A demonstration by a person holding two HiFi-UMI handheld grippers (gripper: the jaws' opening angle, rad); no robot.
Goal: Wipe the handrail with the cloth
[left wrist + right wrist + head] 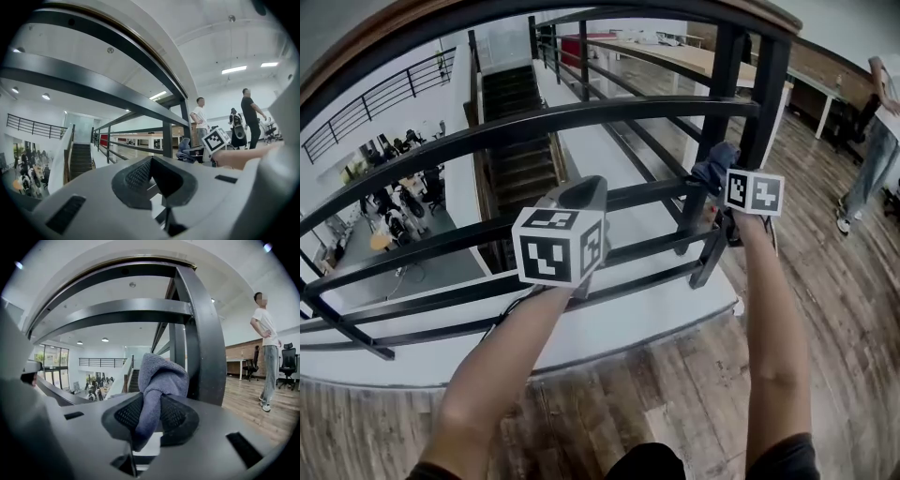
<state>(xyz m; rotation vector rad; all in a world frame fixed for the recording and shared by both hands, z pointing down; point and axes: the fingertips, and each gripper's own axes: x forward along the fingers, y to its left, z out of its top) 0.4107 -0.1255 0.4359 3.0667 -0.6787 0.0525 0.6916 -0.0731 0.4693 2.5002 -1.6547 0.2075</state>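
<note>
A black metal railing [581, 117] with horizontal bars and a wooden top handrail [403, 33] runs across the head view. My right gripper [722, 186] is shut on a blue-grey cloth [716, 165], which is held against the railing's upright post [717, 103]. In the right gripper view the cloth [159, 380] bulges up between the jaws of the right gripper [149, 416], right beside the post [199, 333]. My left gripper [581, 187] hovers near a middle bar, left of the post. In its own view the left gripper [151, 180] is shut on nothing.
Beyond the railing is a drop to a lower floor with a staircase [516, 131] and seated people [398, 202]. A person [874, 141] stands on the wooden floor [825, 309] at the right, near desks and chairs. Two people [248, 117] show in the left gripper view.
</note>
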